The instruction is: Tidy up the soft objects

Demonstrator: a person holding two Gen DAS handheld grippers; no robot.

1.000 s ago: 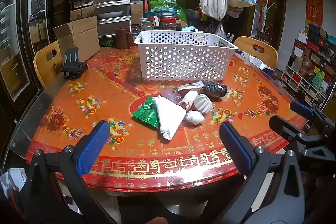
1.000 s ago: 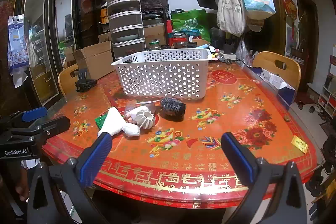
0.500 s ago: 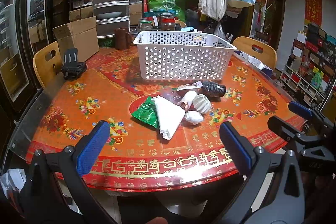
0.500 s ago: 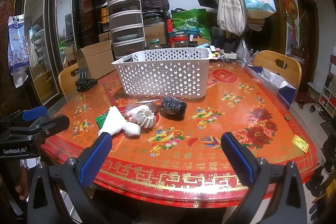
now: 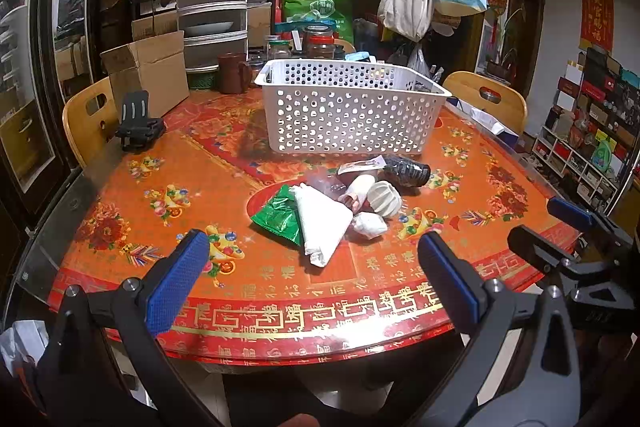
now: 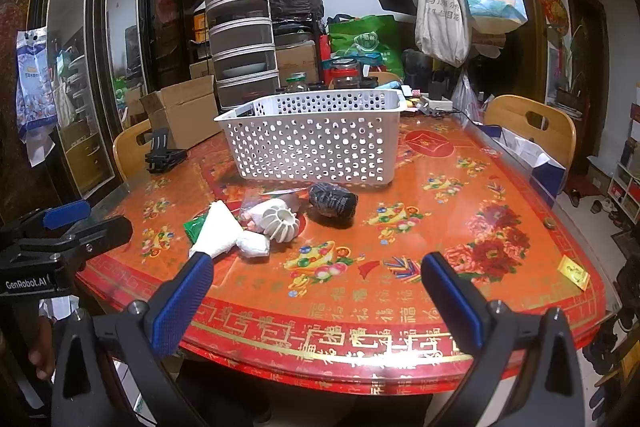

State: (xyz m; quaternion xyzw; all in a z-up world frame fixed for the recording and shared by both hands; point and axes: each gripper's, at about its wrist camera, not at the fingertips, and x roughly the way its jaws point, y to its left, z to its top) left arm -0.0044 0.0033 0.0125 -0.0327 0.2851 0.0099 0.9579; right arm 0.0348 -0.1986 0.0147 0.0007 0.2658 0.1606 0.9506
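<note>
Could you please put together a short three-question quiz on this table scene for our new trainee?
1. True or false: the left gripper is shut on the green packet.
2. Which lies nearest the white basket? A) the dark ribbed roll B) the white triangular bag C) the small white bundle
3. Fill in: the white ridged round piece lies on the ____, not in the basket.

Key: 1. False: both the left gripper and the right gripper hang open over the near edge of the table, touching nothing. 2. A. 3. table.
</note>
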